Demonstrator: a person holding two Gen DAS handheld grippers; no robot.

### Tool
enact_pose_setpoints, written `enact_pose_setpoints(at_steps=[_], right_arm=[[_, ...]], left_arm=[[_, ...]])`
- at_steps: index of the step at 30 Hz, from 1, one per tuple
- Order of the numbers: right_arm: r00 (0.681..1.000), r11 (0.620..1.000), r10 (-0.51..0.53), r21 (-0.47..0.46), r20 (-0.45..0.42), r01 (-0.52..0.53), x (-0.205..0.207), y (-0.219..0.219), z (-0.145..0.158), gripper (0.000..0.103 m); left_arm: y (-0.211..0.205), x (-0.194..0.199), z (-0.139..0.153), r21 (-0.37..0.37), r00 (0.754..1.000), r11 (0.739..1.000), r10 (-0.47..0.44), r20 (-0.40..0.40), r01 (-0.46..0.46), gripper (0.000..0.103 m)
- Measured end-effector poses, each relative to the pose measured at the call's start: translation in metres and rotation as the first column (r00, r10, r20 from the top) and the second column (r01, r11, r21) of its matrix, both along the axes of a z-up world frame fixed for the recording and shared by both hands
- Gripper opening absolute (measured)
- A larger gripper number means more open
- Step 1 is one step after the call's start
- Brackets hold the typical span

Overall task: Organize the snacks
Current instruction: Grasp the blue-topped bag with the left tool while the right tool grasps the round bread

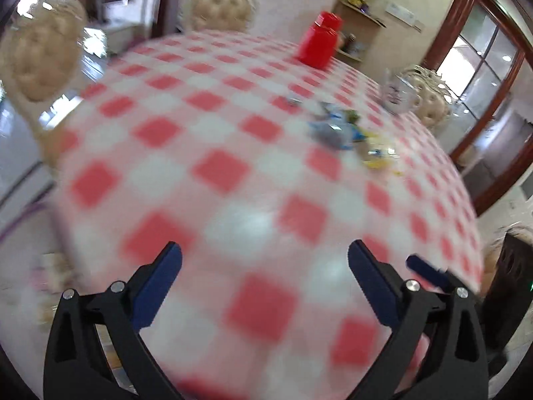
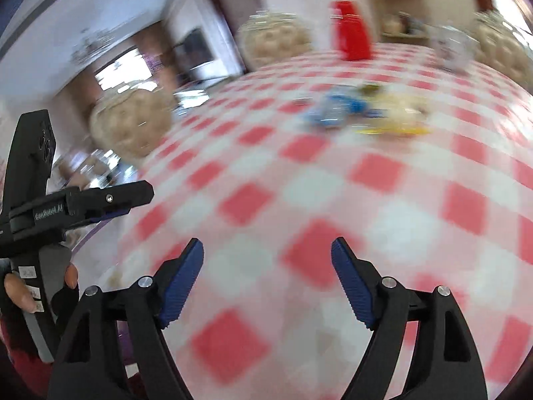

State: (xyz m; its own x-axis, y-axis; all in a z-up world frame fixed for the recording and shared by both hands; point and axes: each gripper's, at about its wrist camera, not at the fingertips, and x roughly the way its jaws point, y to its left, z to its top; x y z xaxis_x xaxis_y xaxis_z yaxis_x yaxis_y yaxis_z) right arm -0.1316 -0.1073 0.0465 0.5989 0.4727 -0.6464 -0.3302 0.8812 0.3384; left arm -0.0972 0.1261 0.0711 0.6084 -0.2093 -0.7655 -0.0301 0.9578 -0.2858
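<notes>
Snacks well beyond gripper

A loose pile of snack packets, blue, grey and green, lies blurred on the red-checked bench. Yellow packets sit just beside it at four o'clock. A red lidded container stands upright at twelve o'clock, well apart.

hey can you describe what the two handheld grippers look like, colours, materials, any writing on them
Both the left gripper and the right gripper have matte black plastic arms with silver pivot bolts and ribbed blue pads on the fingertips. In the right wrist view the left gripper shows from the side, with pale lettering on its black body, too blurred to read fully, and small white labels on its grey handle.
</notes>
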Motion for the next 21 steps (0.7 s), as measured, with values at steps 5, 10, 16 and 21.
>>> enact_pose_setpoints(at_steps=[5, 10, 16, 21], right_arm=[[0.987, 0.987, -0.158, -0.03, -0.013, 0.157, 0.04, -0.058, -0.003, 0.077], [0.964, 0.964, -0.263, -0.042, -0.044, 0.261, 0.095, -0.086, -0.015, 0.08], [0.962, 0.964, -0.265, 0.008, -0.069, 0.266, 0.155, -0.073, -0.02, 0.087], [0.942, 0.942, -0.333, -0.062, -0.044, 0.331, 0.199, -0.053, -0.021, 0.087]], left_arm=[[-0.069, 0.084, -0.005, 0.013, 0.999, 0.999, 0.036, -0.019, -0.036, 0.1], [-0.077, 0.129, -0.022, 0.016, 0.976, 0.978, 0.205, 0.068, -0.207, 0.1], [-0.053, 0.156, -0.022, -0.12, 0.913, 0.933, 0.358, 0.195, -0.34, 0.1], [-0.025, 0.152, -0.028, -0.18, 0.879, 0.897, 0.435, 0.196, -0.404, 0.1]])
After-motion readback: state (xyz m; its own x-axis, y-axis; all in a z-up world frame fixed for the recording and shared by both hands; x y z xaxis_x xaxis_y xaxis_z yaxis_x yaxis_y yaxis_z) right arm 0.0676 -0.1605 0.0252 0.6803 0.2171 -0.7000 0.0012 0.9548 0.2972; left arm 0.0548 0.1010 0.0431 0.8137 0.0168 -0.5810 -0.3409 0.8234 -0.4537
